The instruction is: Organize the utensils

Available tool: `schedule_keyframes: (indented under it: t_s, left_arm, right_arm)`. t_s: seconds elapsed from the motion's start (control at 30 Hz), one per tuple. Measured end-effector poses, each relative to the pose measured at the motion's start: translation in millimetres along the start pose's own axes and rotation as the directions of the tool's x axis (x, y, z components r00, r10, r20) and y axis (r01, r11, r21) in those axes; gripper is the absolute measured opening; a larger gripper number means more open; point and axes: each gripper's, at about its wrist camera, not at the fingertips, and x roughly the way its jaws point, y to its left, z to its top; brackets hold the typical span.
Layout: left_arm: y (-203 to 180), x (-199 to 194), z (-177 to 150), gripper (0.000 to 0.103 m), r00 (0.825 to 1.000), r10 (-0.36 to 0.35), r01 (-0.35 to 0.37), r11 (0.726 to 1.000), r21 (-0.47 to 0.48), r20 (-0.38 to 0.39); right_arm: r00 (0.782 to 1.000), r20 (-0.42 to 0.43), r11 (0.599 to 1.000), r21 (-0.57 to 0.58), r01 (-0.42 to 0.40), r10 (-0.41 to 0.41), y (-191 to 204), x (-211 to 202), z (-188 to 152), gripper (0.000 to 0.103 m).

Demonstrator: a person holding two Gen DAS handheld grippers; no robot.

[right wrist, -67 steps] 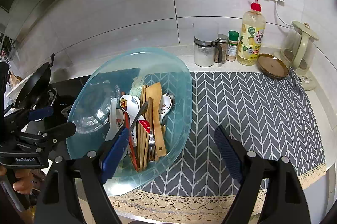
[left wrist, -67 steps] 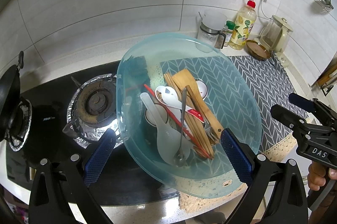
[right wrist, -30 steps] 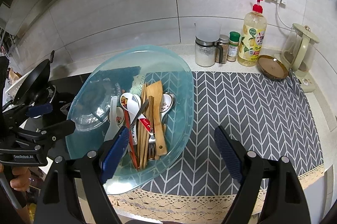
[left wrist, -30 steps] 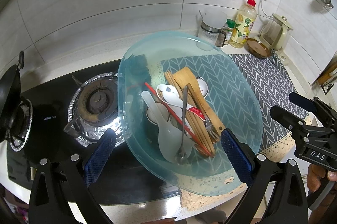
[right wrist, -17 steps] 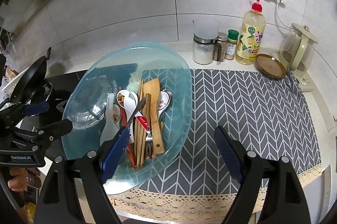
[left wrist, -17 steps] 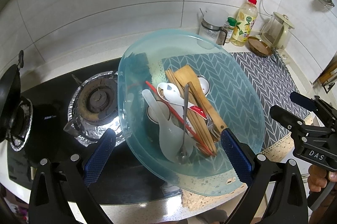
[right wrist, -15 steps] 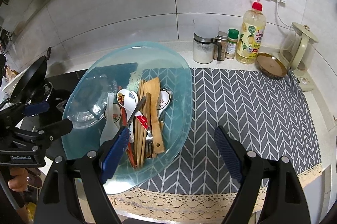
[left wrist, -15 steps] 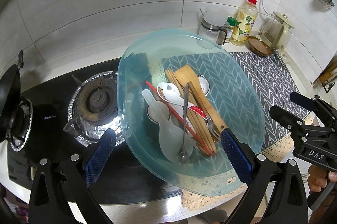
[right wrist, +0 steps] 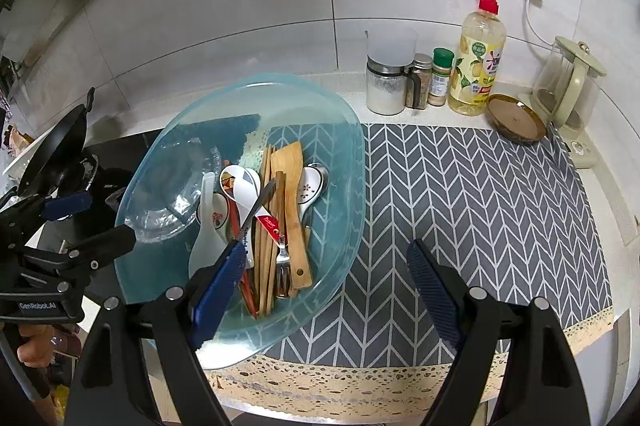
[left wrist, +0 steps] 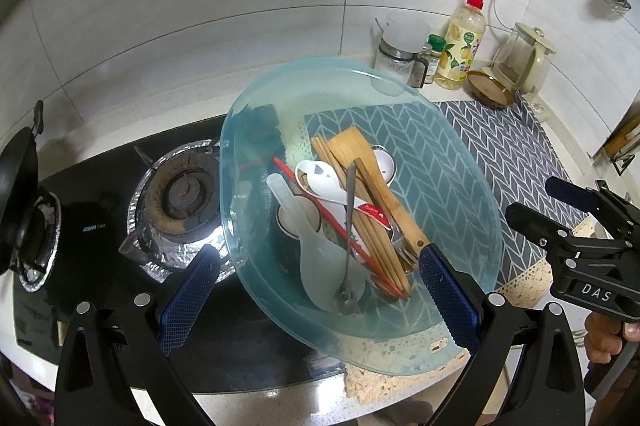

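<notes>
Translucent blue oval plastic tray (right wrist: 344,161) is sitting on the table, half on the grey chevron mat (right wrist: 480,193), holding a tangled pile: wooden spatula (right wrist: 290,185), chopsticks, ceramic spoons (right wrist: 240,185), a fork. Left gripper (left wrist: 316,302) and right gripper (right wrist: 324,290) are hovering with jaws spread wide, empty. Ceramic looks fragile and slippery; the stiff, light spatula handle seems the easiest grab.

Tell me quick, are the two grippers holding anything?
Left gripper: open, holding nothing, above the blue tray.
Right gripper: open, holding nothing.
</notes>
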Motion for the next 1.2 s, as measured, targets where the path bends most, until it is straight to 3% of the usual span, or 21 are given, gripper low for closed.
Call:
schedule_keyframes:
  t_s: [1.2]
  left_arm:
    - [-3.3, 0.9, -0.3, 0.099, 0.999, 0.035, -0.035, 0.999, 0.008, -0.033]
  right_arm:
    - [1.000, -0.007, 1.000, -0.013, 0.006, -0.006, 3.4, -1.3, 0.4, 0.080]
